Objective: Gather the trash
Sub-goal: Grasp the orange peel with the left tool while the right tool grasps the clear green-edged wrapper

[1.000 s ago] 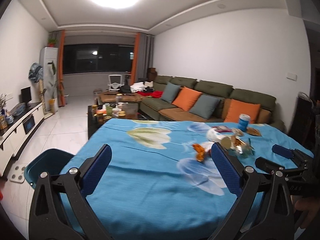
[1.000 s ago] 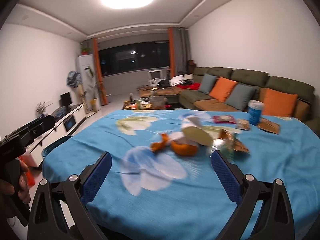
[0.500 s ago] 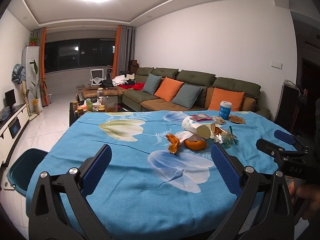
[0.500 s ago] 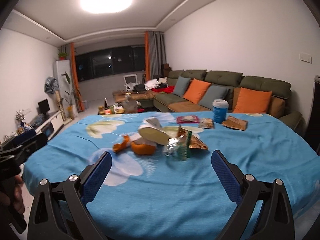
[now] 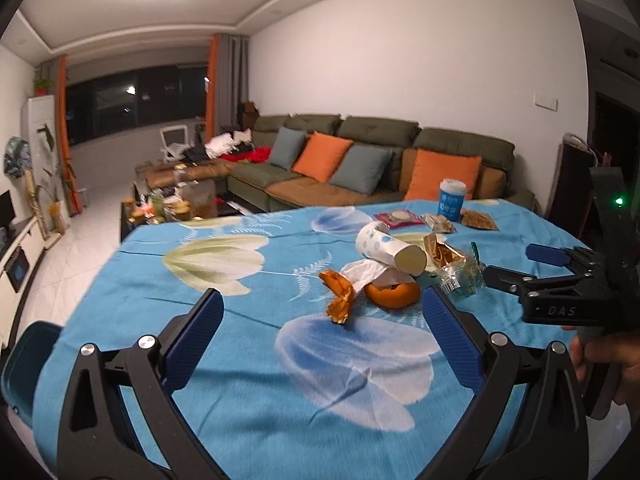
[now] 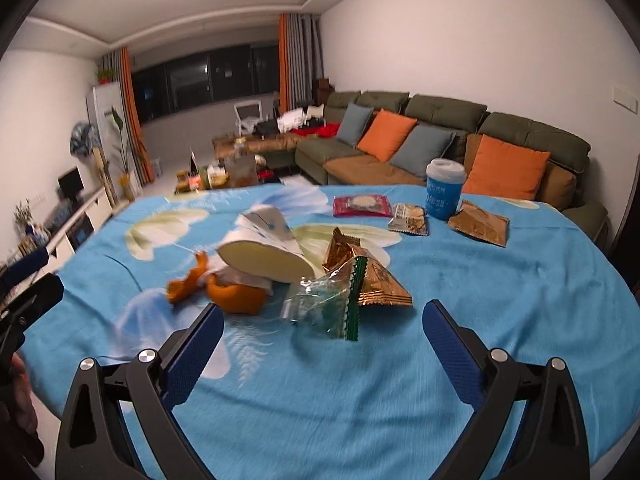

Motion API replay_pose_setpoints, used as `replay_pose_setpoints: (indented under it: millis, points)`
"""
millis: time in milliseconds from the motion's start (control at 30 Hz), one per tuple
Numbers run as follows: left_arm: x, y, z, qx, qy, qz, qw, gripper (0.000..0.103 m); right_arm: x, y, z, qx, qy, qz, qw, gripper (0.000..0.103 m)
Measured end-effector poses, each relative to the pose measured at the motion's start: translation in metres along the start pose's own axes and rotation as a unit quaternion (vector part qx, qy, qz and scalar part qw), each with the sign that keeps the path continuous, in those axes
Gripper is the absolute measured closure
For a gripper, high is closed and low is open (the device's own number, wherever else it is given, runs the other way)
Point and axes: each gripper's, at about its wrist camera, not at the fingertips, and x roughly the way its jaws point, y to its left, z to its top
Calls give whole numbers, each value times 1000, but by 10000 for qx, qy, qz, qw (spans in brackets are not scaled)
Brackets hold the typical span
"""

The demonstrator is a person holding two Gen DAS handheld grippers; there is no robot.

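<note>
A trash pile lies mid-table on the blue flowered cloth (image 5: 248,392): a tipped white paper cup (image 5: 390,249), orange peel (image 5: 340,294), half an orange skin (image 5: 394,294), a crumpled tissue (image 5: 366,272), a clear wrapper (image 6: 324,304) and a gold wrapper (image 6: 376,280). My left gripper (image 5: 320,344) is open and empty, short of the peel. My right gripper (image 6: 320,348) is open and empty, just short of the clear wrapper; it also shows in the left wrist view (image 5: 548,276).
A blue-labelled cup (image 6: 444,196) and several flat snack packets (image 6: 362,205) lie at the table's far side. A teal bin (image 5: 24,364) stands on the floor left of the table. A green sofa (image 5: 400,152) with orange cushions is behind.
Both grippers have moved in toward the trash pile, which now looks larger and closer in both views. The left view has swung right. Both stay open.
</note>
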Motion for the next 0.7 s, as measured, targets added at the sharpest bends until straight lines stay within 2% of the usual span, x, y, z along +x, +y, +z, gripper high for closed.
replay_pose_setpoints:
  millis: [133,333,433,667,700]
  points:
    - [35,2,7,-62,333,-129,9993,6,21,-5,6,61,225,46,9997,7]
    - [94,3,8,-104,1067,-223,9940,6,41,-6,10,80,473,163,9987,16]
    - [115,4,5,-137,1280,-284,9913,6,49,-5,12,55,590,205,9980,23]
    - [157,10,-2,-469,1923,-659,9780,6,64,-8,8,98,887,371,9953,52]
    - [160,9,-3,-488,1985,-671,9766,6,64,-9,7,102,891,386,9952,52]
